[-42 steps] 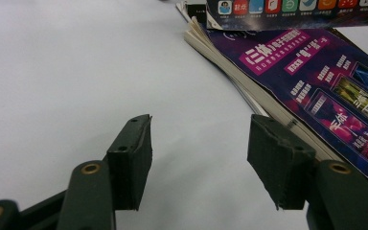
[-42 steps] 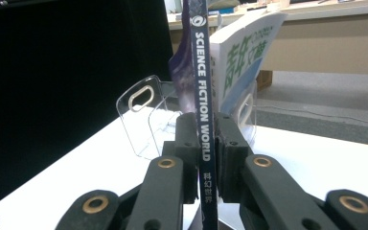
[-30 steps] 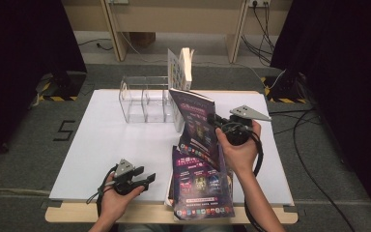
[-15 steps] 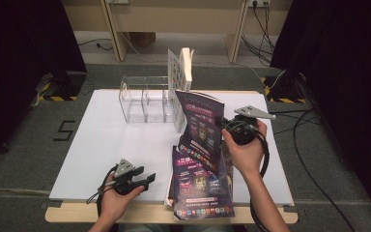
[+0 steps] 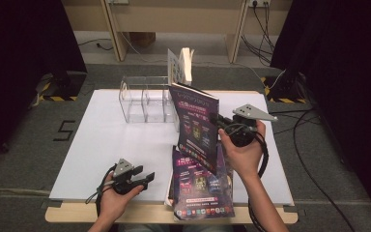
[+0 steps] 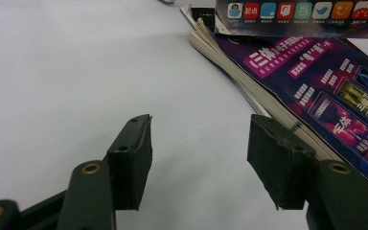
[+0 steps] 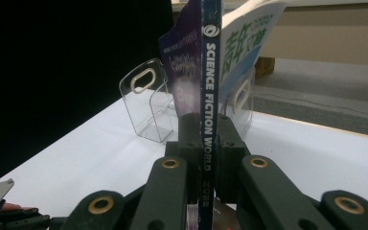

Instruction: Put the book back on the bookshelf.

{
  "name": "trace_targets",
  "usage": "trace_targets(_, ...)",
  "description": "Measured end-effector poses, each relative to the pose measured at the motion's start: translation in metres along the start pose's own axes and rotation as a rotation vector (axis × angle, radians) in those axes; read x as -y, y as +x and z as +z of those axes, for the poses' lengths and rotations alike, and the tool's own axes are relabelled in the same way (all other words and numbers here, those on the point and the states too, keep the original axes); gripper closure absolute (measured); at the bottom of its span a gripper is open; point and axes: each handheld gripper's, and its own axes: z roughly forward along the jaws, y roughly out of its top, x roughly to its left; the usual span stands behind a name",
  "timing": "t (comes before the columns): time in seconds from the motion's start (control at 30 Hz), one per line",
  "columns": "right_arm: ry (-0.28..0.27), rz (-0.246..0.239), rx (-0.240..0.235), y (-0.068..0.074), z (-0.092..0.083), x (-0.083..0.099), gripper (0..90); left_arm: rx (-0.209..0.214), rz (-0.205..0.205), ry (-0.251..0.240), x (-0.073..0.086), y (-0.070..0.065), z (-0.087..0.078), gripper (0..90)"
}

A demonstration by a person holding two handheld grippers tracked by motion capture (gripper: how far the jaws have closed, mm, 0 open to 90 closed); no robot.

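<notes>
Magazine (image 5: 196,126) held upright by its spine in the right gripper (image 5: 222,124), whose jaws have just been closing and now clamp it, cover facing left, above the table's (image 5: 101,140) middle. Held on edge, it looks ready to slot into the clear acrylic rack (image 5: 145,104) near the far edge, where a pale book (image 5: 179,65) already stands. More magazines lie stacked (image 5: 200,186) at the near edge. The left gripper (image 5: 142,179) rests near the near-left corner, jaws wide and empty, pointing towards the stack.

Right tool (image 5: 220,123) clamped, left tool (image 5: 147,178) agape
</notes>
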Motion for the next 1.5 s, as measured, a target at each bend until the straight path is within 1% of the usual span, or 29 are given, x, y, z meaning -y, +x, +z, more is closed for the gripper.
trace_targets(0.2,-0.021,-0.004,-0.013,0.005,0.002,-0.003,84.9,-0.005,-0.002,-0.004,-0.001,0.001,-0.001,40.9)
trace_targets(0.33,-0.032,-0.01,-0.013,0.007,0.003,-0.005,84.9,-0.006,-0.002,-0.005,0.0,0.001,-0.002,40.9)
trace_targets(0.57,-0.045,-0.001,-0.024,0.011,0.004,-0.008,84.9,-0.012,-0.006,-0.008,0.0,0.002,-0.003,40.9)
trace_targets(0.7,-0.054,-0.007,-0.031,0.013,0.007,-0.011,84.9,-0.016,-0.006,-0.011,0.0,0.002,-0.005,40.9)
trace_targets(0.77,-0.056,0.001,-0.037,0.014,0.009,-0.012,84.9,-0.019,-0.009,-0.014,0.001,0.003,-0.005,40.9)
trace_targets(1.1,-0.068,0.0,-0.052,0.02,0.016,-0.015,84.9,-0.029,-0.016,-0.023,-0.001,0.005,-0.008,40.8)
trace_targets(1.27,-0.08,0.001,-0.057,0.024,0.02,-0.017,84.9,-0.029,-0.01,-0.029,-0.003,0.004,-0.009,40.7)
trace_targets(1.4,-0.082,0.008,-0.062,0.026,0.025,-0.018,84.9,-0.03,-0.005,-0.039,-0.01,0.004,-0.012,40.6)
trace_targets(1.43,-0.085,0.009,-0.061,0.027,0.027,-0.018,84.9,-0.023,-0.012,-0.045,-0.011,0.002,-0.013,40.4)
trace_targets(1.47,-0.085,0.012,-0.061,0.028,0.028,-0.019,84.9,-0.017,-0.009,-0.049,-0.014,-0.001,-0.013,40.1)
trace_targets(1.5,-0.088,0.007,-0.06,0.029,0.03,-0.019,84.9,-0.021,0.004,-0.056,-0.016,-0.004,-0.013,39.4)
